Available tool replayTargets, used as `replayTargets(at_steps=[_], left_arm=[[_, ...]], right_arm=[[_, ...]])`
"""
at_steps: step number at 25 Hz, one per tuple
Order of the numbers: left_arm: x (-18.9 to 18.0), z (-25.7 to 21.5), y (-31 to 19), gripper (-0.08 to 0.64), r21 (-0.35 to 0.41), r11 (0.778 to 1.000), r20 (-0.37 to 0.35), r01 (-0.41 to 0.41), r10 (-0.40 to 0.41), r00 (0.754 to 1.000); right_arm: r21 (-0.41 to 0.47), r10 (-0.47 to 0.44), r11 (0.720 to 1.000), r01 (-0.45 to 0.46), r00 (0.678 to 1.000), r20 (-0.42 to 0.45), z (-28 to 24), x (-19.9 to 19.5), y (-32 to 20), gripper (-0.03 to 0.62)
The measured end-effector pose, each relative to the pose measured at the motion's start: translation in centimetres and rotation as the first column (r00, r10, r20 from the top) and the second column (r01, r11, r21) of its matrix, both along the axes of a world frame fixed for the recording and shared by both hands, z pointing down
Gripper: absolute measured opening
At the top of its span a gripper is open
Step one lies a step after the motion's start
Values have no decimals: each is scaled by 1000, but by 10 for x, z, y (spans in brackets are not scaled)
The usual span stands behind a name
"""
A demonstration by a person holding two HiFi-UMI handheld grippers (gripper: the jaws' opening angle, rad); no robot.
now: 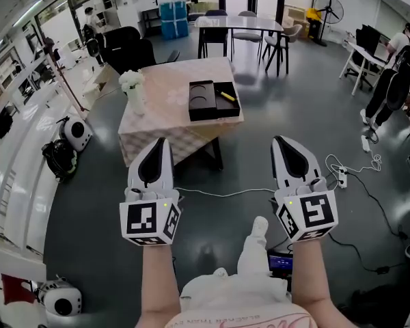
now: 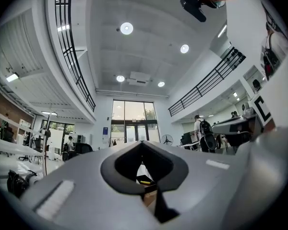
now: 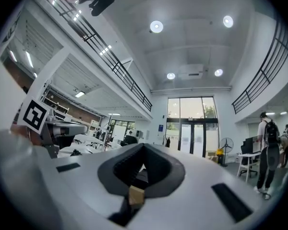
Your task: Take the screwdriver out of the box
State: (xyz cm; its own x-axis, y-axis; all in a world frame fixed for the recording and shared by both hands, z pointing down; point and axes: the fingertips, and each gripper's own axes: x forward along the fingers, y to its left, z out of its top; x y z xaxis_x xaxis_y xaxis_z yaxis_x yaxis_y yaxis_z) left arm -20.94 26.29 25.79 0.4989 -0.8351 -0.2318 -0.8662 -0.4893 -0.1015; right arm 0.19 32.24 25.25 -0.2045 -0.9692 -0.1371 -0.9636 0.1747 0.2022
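Observation:
An open black box [image 1: 214, 100] lies on a table with a pale checked cloth [image 1: 165, 111], well ahead of me. A yellow-handled screwdriver [image 1: 227, 96] rests in the box's right half. My left gripper [image 1: 161, 142] and right gripper [image 1: 280, 141] hang side by side over the floor, short of the table, both shut with nothing in them. In the left gripper view the tips [image 2: 143, 143] meet, and the screwdriver [image 2: 144, 181] shows small through the hole below them. The right gripper's tips [image 3: 144, 145] also meet.
A vase of white flowers [image 1: 132, 87] stands on the table's left side. A white cable and power strip [image 1: 342, 176] lie on the floor between me and the table. Round devices [image 1: 74, 134] sit at left; a person [image 1: 393, 80] stands at far right.

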Motion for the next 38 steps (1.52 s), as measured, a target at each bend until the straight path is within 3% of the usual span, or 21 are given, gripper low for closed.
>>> replayTargets(at_steps=[10, 29, 38], left_arm=[[20, 7, -69, 8, -13, 1000, 6, 16, -16, 1000], [135, 10, -306, 8, -41, 994, 36, 99, -97, 995], [147, 12, -380, 8, -64, 985, 11, 158, -157, 987]], right_arm=[[-5, -27, 1000, 27, 1000, 12, 3, 22, -76, 5], [-81, -147, 986, 148, 989, 21, 22, 130, -337, 6], [-126, -210, 970, 208, 978, 0, 30, 142, -419, 6]])
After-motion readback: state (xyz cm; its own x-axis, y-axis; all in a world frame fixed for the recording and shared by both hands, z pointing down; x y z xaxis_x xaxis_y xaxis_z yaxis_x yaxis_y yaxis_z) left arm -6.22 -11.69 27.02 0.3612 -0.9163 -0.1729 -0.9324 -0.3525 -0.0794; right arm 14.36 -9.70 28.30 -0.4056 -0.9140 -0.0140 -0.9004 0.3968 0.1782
